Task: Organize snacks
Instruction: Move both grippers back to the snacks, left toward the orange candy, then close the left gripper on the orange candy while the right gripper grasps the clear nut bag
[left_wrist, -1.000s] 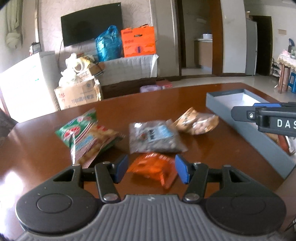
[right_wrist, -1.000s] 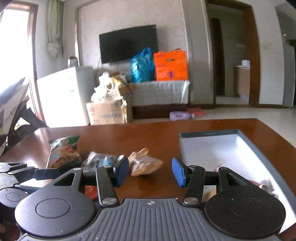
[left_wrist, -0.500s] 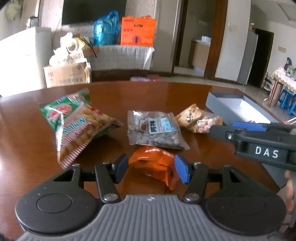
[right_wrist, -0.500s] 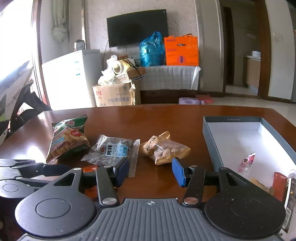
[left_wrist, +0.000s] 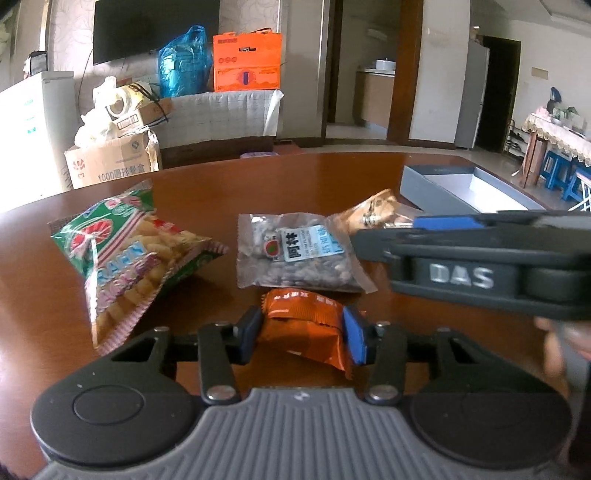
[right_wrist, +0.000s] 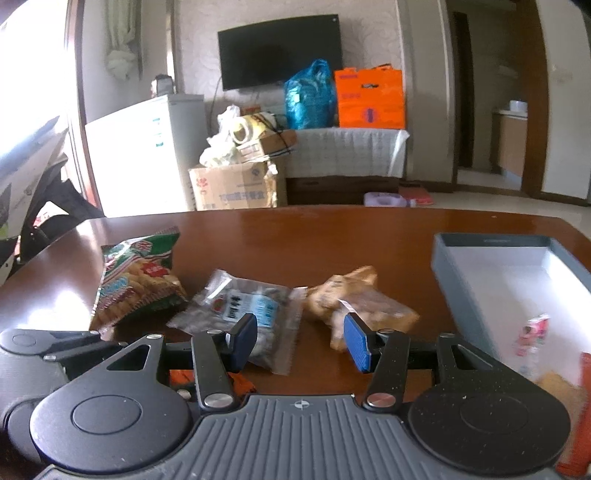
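Through my left camera, the left gripper has just been closing and is now grasping the orange packet, with the seed bag at twelve o'clock. Through my right camera, the right gripper has been widening and is hanging released, nearer than before to the tan snack bag at one o'clock; the grey box is lying at two o'clock.

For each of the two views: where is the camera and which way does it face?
Left wrist: on the left tongs, facing the table; orange packet between the pads, right tongs and a hand crossing.
Right wrist: on the right tongs, open, facing the snacks; left tongs at lower left.
Shared: green bag, grey box.
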